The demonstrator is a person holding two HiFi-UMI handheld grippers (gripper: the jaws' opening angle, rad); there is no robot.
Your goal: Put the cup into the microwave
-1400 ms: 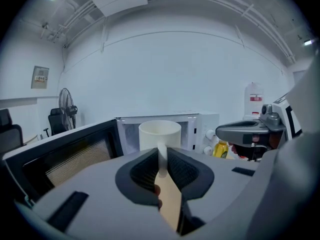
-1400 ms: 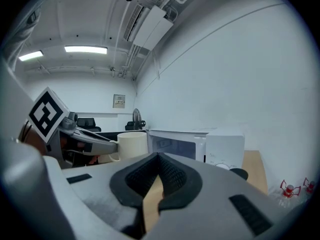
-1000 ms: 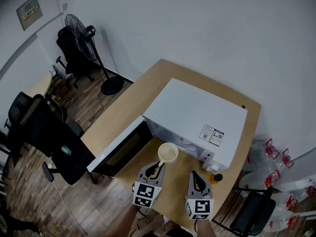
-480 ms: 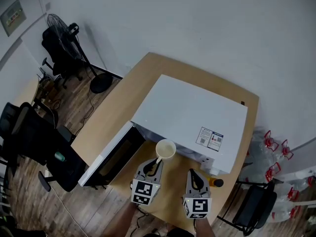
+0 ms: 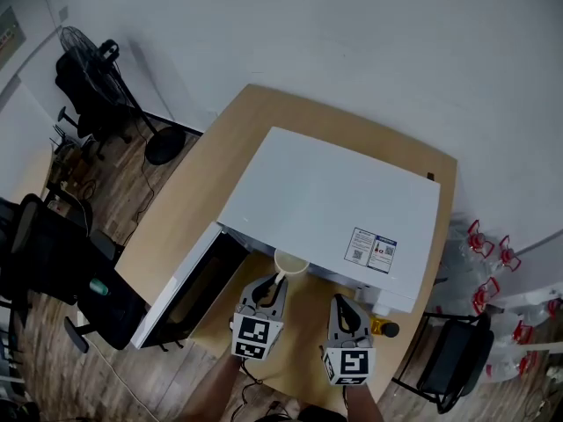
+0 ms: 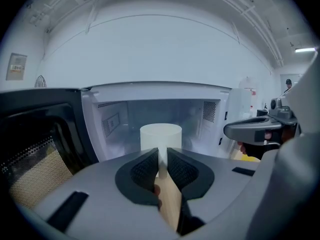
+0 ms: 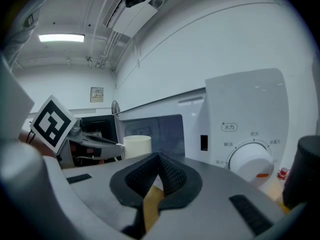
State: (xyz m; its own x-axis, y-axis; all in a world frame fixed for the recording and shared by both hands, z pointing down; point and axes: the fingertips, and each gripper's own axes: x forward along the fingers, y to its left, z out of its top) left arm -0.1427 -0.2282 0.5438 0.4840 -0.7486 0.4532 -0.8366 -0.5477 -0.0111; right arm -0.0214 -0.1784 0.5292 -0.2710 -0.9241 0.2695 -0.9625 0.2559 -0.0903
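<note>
A cream cup [image 5: 290, 262] hangs at the mouth of the open white microwave [image 5: 330, 205], partly under its top edge. My left gripper [image 5: 277, 282] is shut on the cup's handle. In the left gripper view the cup [image 6: 160, 135] stands upright just ahead of the jaws, with the handle pinched between the pads [image 6: 146, 166], and the empty cavity [image 6: 120, 121] lies behind it. My right gripper [image 5: 344, 309] hovers beside it to the right, shut and empty. In the right gripper view the cup [image 7: 137, 145] shows left of the right gripper [image 7: 159, 157].
The microwave door [image 5: 180, 290] swings open to the left, over the wooden table [image 5: 189, 200]. A control dial [image 7: 249, 162] is on the front panel. A small yellow bottle with a dark cap [image 5: 384, 328] stands at the microwave's right corner. Office chairs [image 5: 53, 262] and a fan [image 5: 88, 55] stand on the floor.
Both grippers have moved forward and down toward the microwave opening. The cup travelled with the left one and now sits at the cavity's mouth.
</note>
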